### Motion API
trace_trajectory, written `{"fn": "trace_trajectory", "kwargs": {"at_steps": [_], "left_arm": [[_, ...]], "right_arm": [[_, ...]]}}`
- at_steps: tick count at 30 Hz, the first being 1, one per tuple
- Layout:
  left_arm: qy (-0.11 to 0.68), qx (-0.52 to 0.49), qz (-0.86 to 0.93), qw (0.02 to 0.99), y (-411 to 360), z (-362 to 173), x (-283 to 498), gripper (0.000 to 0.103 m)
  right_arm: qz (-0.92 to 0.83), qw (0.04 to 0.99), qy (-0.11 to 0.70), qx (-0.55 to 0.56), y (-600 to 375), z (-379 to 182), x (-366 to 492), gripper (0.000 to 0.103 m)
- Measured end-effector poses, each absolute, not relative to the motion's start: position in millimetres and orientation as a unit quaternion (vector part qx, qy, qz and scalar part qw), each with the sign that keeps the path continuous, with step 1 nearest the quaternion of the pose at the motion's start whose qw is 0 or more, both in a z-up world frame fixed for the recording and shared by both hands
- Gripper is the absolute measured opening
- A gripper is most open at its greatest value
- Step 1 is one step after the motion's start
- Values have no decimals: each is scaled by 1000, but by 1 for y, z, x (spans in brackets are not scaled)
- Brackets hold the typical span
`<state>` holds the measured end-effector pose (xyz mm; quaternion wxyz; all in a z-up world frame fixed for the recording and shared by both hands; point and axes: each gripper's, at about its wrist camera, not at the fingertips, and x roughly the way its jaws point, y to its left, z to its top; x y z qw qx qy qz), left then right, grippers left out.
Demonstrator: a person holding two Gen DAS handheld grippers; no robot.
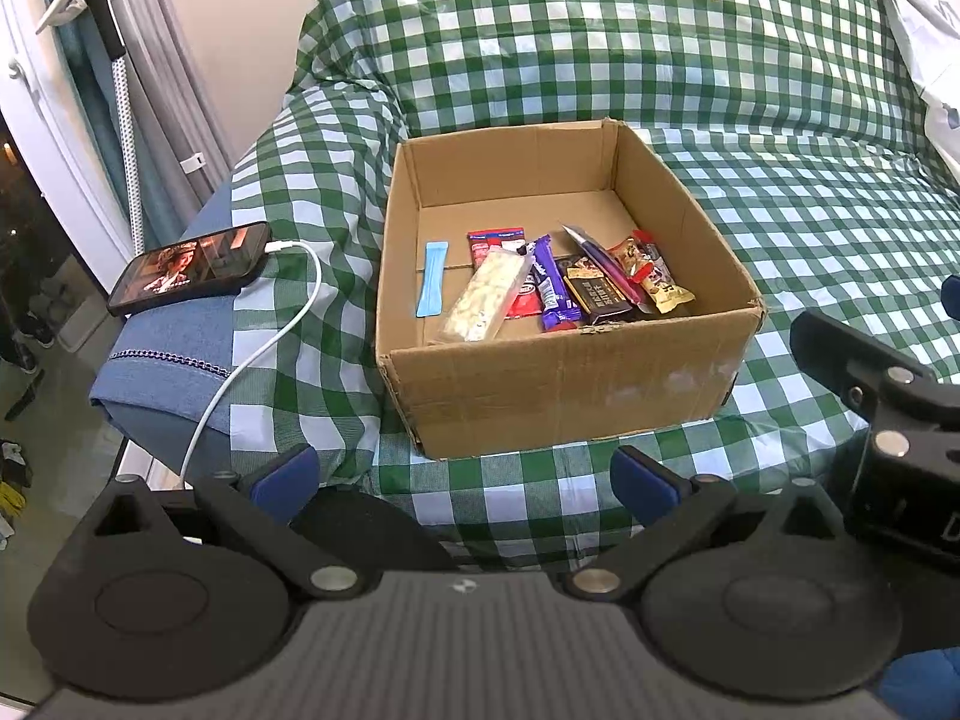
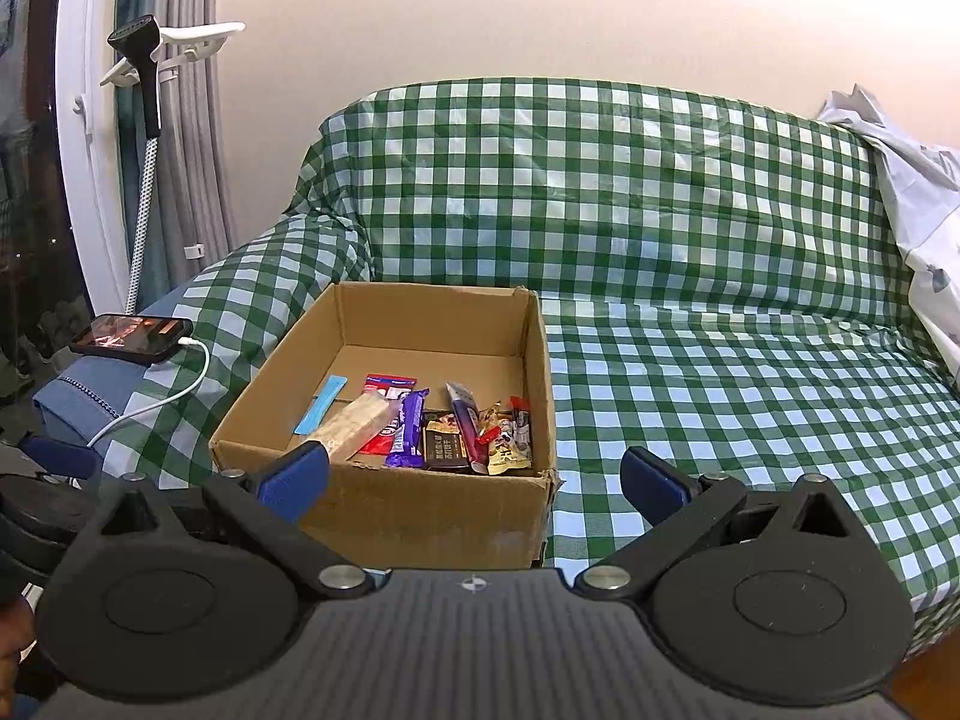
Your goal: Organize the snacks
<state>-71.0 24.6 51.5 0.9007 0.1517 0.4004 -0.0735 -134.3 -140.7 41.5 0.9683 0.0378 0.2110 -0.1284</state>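
Observation:
An open cardboard box stands on a sofa covered in green checked cloth. Several wrapped snacks lie in its near half: a pale nougat bar, a purple chocolate bar, a dark brown bar, a yellow packet and a thin blue sachet. My left gripper hangs open just in front of the box, nothing between its blue pads. My right gripper is open too, before the box's near right corner, and empty.
A phone with a lit screen lies on the blue armrest at left, a white cable running from it. A garment steamer and curtains stand by the window. The sofa seat extends to the right; white cloth drapes the far right.

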Motion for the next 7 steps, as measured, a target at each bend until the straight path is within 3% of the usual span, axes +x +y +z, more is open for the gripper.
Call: {"fn": "trace_trajectory", "kwargs": {"at_steps": [7], "left_arm": [[395,154,-68,903,27,50,-70,103]], "right_arm": [[-128,968,212,39,-140,41,-133,102]]}}
